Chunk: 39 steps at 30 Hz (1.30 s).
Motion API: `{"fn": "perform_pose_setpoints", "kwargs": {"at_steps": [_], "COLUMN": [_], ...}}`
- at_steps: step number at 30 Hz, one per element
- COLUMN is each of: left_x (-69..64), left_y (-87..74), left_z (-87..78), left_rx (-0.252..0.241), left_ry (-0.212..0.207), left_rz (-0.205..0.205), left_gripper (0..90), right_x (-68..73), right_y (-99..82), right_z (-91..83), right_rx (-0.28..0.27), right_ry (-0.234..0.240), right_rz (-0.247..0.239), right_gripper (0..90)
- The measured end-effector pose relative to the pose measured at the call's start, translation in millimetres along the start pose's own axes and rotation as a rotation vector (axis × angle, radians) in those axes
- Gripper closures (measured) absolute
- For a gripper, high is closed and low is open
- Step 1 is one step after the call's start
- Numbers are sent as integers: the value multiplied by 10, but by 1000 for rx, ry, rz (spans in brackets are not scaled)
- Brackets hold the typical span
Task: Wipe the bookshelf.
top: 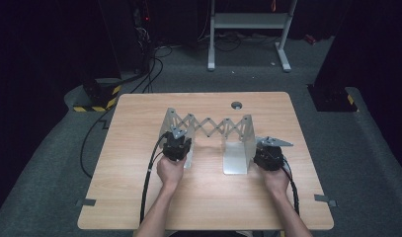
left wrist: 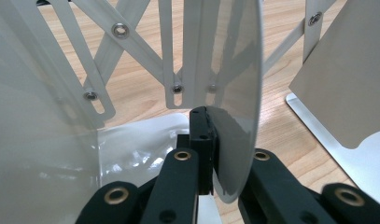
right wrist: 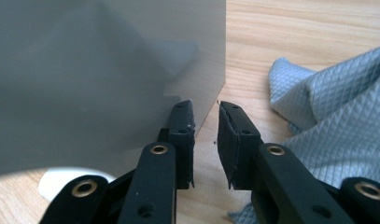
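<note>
A silver metal rack with a scissor lattice between two upright end plates stands mid-table. My left gripper sits at the rack's left end, and its jaws are shut on the thin edge of the left end plate. The right end plate and its foot stand farther off. My right gripper is at the outer side of that plate. Its jaws straddle the lower edge of the grey plate with a gap showing between the pads.
A grey-blue quilted cloth lies on the wood right beside my right gripper. The wooden table has a round cable hole at the back. Black cables trail from each gripper. A white desk frame stands on the floor beyond.
</note>
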<state>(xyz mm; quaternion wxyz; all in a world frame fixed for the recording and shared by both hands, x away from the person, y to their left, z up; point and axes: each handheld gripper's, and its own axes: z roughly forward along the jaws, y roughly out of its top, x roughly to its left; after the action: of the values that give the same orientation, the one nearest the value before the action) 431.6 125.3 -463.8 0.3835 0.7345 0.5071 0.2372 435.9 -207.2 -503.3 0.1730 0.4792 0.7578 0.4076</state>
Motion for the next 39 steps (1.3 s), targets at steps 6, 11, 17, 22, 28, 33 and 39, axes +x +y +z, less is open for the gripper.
{"fn": "perform_pose_setpoints", "kwargs": {"at_steps": [6, 11, 17, 22, 28, 33, 39], "left_x": [14, 18, 32, 14, 21, 42, 59], "left_y": [-1, -2, -3, -4, -7, -4, -6], "left_z": [-14, -14, -15, -6, -5, -5, -9], "left_rx": [-2, -4, -5, -11, -14, -19, -20], "left_ry": [-12, -18, -31, -43, -60, -72, -79], "left_rz": [4, 18, 25, 26, 41, 45, 69], "left_gripper": [878, 883, 885, 884, 884, 884, 888], "right_x": [-26, -35, -32, -41, -64, -48, -19], "right_y": [106, 136, 155, 219, 253, 240, 208], "right_z": [26, 43, 46, 47, 20, 0, -48], "right_rx": [5, 4, 8, 11, 0, -3, -17], "right_ry": [3, 5, 3, -9, -7, 0, 5], "right_rz": [-7, 2, -4, -28, -25, -25, -41], "right_gripper": [807, 842, 868, 891, 897, 900, 898]}}
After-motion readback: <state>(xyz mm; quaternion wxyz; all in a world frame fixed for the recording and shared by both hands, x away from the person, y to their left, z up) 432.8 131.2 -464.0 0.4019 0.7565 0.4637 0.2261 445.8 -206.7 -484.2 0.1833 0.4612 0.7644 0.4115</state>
